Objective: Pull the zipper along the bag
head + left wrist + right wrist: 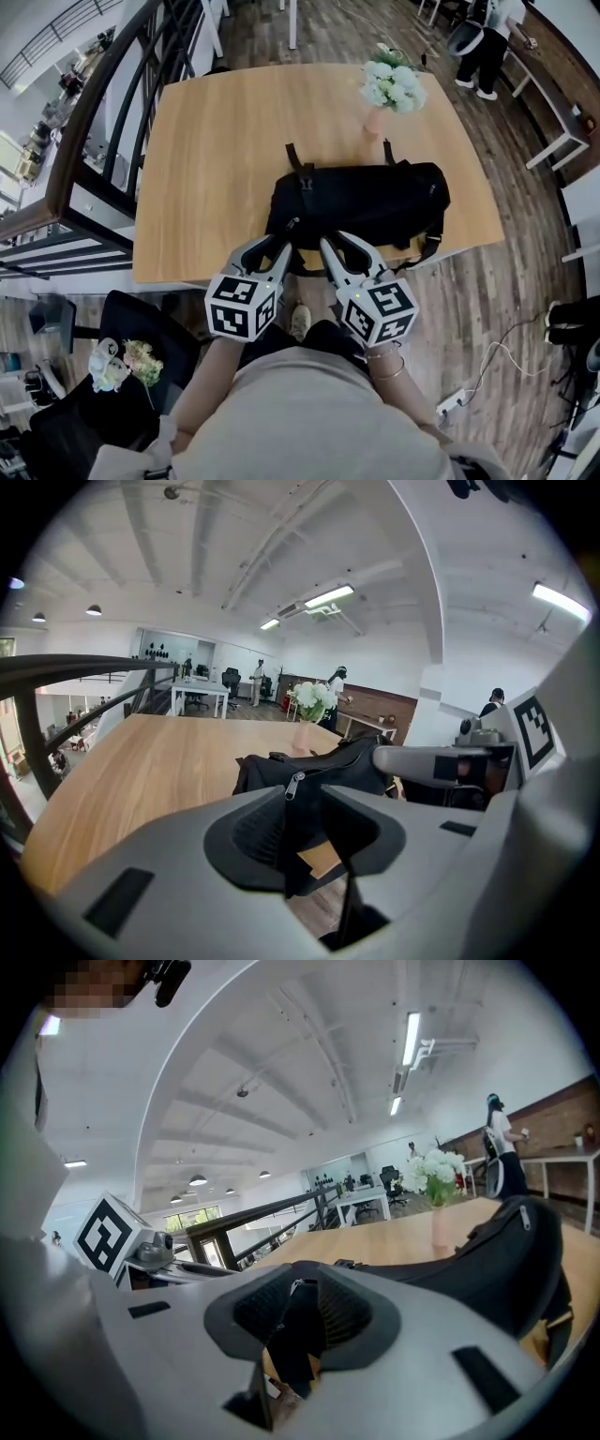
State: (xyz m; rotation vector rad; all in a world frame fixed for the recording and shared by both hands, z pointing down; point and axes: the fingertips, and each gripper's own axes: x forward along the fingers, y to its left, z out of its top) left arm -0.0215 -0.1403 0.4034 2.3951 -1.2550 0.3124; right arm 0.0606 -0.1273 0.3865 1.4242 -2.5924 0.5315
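Note:
A black bag (361, 202) lies on the wooden table (216, 150), close to its near edge. A small metal zipper pull (292, 225) shows at the bag's near left end. Both grippers hover side by side just short of that end. My left gripper (286, 242) is open; in the left gripper view the zipper pull (294, 785) hangs beyond the gap of that gripper (305, 832), untouched. My right gripper (328, 246) is open too, and its own view shows the pull (296, 1287) past the gripper (298, 1321), with nothing between the pads.
A vase of white flowers (392, 89) stands behind the bag. A dark railing (112, 112) runs along the table's left side. A black chair with flowers (131, 361) sits at lower left. A person (483, 42) stands by a white bench (553, 103) far right.

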